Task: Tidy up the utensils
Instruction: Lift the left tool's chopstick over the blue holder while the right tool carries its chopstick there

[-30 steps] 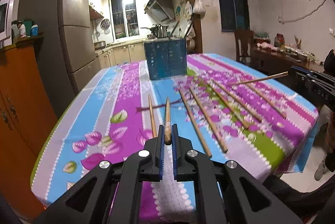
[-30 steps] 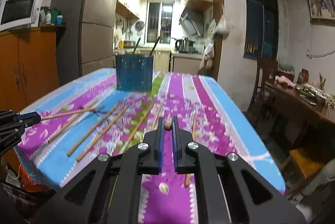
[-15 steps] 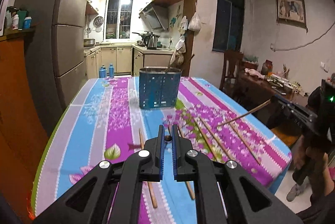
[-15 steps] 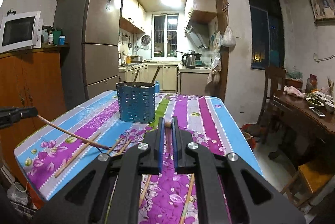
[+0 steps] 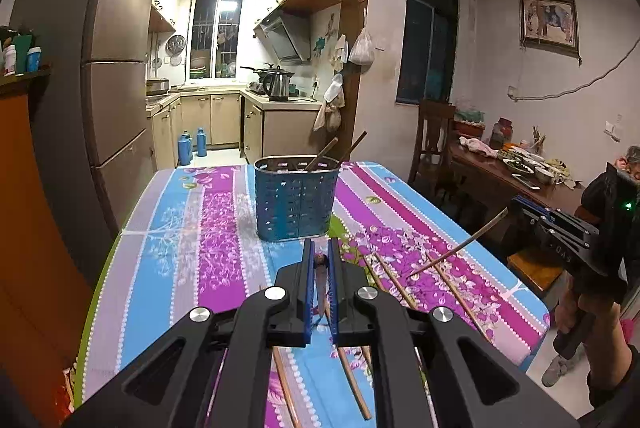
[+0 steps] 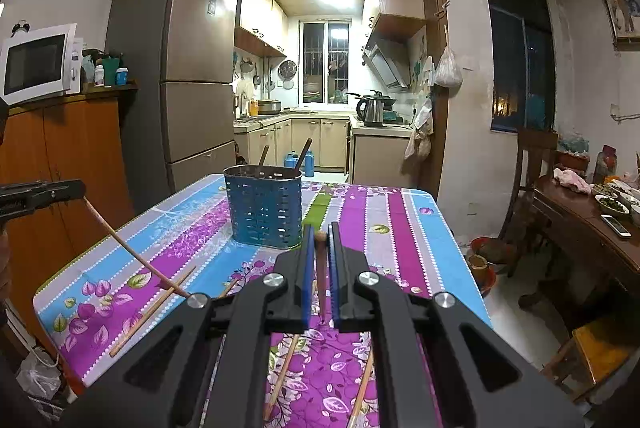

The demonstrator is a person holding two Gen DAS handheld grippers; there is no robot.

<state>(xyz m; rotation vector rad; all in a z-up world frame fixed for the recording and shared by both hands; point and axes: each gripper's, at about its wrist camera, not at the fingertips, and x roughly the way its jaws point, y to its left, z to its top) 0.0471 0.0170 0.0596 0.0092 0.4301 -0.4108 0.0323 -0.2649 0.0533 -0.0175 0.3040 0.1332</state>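
Note:
A blue perforated utensil holder (image 5: pixel 296 198) stands on the table with two chopsticks leaning in it; it also shows in the right wrist view (image 6: pixel 263 210). My left gripper (image 5: pixel 319 260) is shut on a wooden chopstick (image 5: pixel 320 282), raised above the table just short of the holder. My right gripper (image 6: pixel 319 236) is shut on another chopstick (image 6: pixel 321 270), also raised near the holder. Each gripper shows in the other's view, chopstick hanging down: the right gripper (image 5: pixel 520 212) and the left gripper (image 6: pixel 80 190). Several loose chopsticks (image 5: pixel 390 280) lie on the cloth.
The table has a striped floral cloth (image 5: pixel 192 240) in blue and purple. A fridge (image 6: pixel 192 76) and an orange cabinet (image 6: pixel 64 164) stand at the left. A wooden chair (image 5: pixel 434 136) and a cluttered side table (image 5: pixel 516 168) are at the right.
Both grippers have lifted their chopsticks off the table and moved up and toward the blue holder, which now looks larger and closer.

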